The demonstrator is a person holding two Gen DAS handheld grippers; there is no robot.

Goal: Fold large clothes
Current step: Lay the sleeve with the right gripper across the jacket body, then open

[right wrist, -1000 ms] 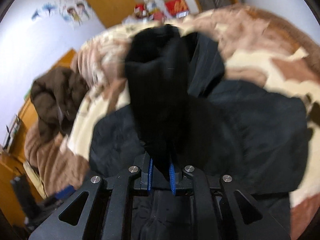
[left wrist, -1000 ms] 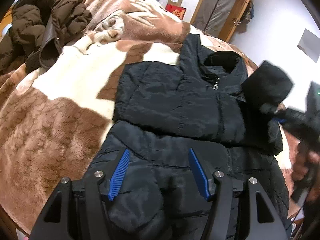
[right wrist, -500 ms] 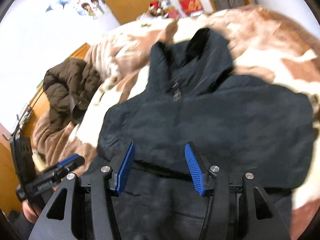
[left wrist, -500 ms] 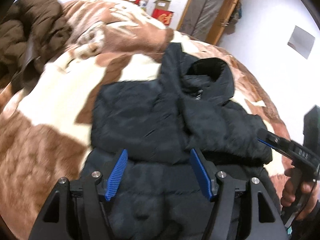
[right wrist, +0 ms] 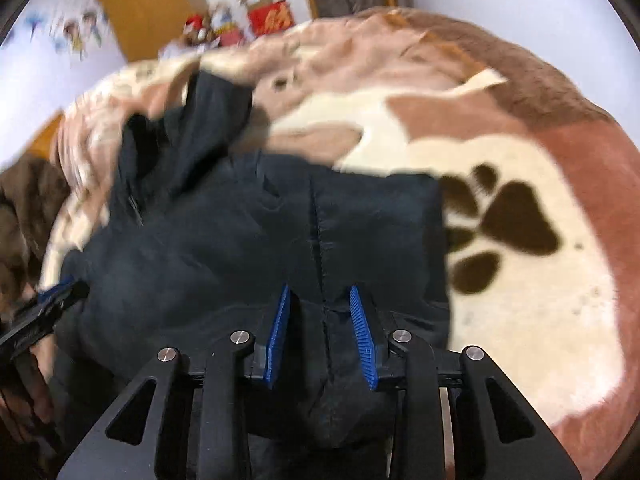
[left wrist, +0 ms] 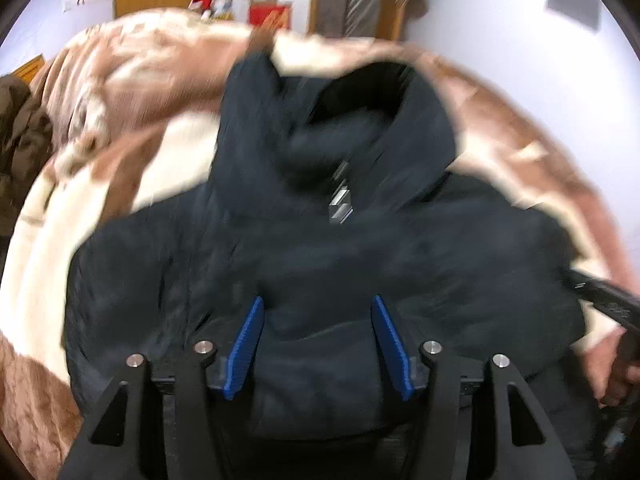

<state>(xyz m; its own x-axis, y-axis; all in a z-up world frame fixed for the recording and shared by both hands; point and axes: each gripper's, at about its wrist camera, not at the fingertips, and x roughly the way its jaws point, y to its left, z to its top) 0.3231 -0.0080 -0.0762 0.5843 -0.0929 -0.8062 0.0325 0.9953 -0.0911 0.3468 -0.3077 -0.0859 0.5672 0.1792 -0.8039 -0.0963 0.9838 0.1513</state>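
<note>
The black jacket lies spread on the blanket of the bed, collar at the far end, both sleeves already folded in across the chest. The step in hand appears to be the lengthwise fold: both grippers are set over the near hem.

The left gripper is held with its jaws about half open, nothing pinched between them. The right gripper is narrower, its jaws straddling the seam of the jacket without clearly pressing it; they have just been closing, and the left jaws too by a little.

Next, the hem would need to be gripped at both sides and carried up toward the collar.

A second ago a sleeve was clamped in the right jaws and lifted; it has since been released onto the chest, and both grippers have been brought toward the hem.
</note>
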